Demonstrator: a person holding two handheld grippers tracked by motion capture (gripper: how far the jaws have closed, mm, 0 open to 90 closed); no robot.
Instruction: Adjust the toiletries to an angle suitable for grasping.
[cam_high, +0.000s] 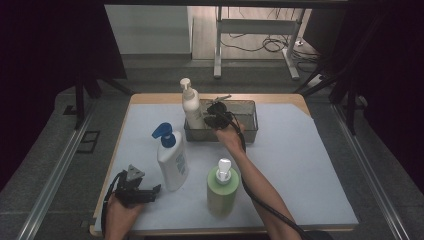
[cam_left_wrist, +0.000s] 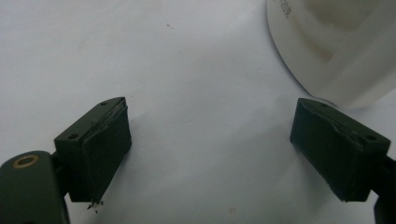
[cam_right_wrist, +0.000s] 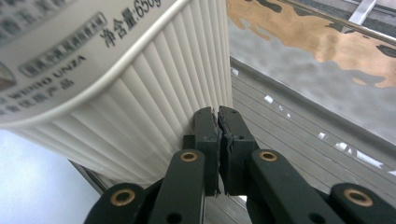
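Right gripper (cam_high: 216, 111): reaches over the near wall of the grey basket (cam_high: 250, 131) at the far middle of the table; jaws pressed together with nothing between them, their tips just beside the ribbed side of the cream pump bottle (cam_right_wrist: 140, 116). Whether the tips touch that bottle cannot be told.

Left gripper (cam_high: 148, 192): rests low at the near left corner of the table, held in the left hand (cam_high: 120, 214); jaws stand wide apart over bare white mat, holding nothing. In its own view the base of a white bottle shows just beyond the right jaw.

Cream pump bottle (cam_high: 192, 107): upright at the left end of the basket, pump head up.

White bottle with blue pump (cam_high: 172, 162): upright on the mat, near the left gripper, in front of the basket.

Green bottle with white pump (cam_high: 222, 190): upright at the near middle, just beside the right forearm (cam_high: 260, 185).

Table (cam_high: 300, 165): white mat over a wooden top.
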